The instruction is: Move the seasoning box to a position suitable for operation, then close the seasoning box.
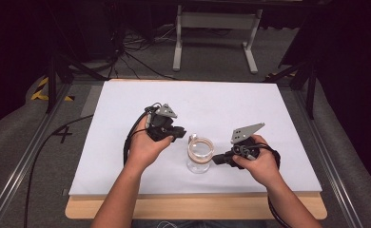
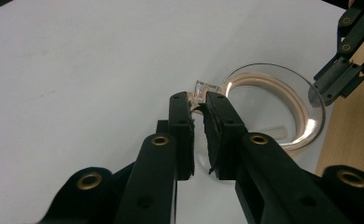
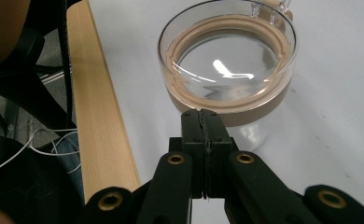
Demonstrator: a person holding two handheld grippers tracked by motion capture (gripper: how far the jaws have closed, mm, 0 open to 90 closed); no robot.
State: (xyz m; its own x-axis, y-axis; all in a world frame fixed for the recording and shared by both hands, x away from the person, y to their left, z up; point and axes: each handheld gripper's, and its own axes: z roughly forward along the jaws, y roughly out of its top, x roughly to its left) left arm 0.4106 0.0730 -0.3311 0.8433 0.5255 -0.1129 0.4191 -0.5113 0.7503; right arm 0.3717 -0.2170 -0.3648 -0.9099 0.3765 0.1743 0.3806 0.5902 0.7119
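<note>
a clear jar (image 1: 199, 156) with a tan ring under its rim stands on the white surface (image 1: 221, 102) near the front edge, a little right of its middle, between the two grippers. the right gripper (image 1: 220, 159) comes in from the right, its jaws pressed together with no gap, their tips at the jar's near side just below the rim; whether they touch the glass is hard to tell. the left gripper (image 1: 180, 133) sits just left of the jar, its jaws nearly together around a small clear tab (image 2: 207, 88) at the jar's rim, with a thin slit between the pads (image 2: 216, 140). the jar's lower body is hard to make out through the glare.
</note>
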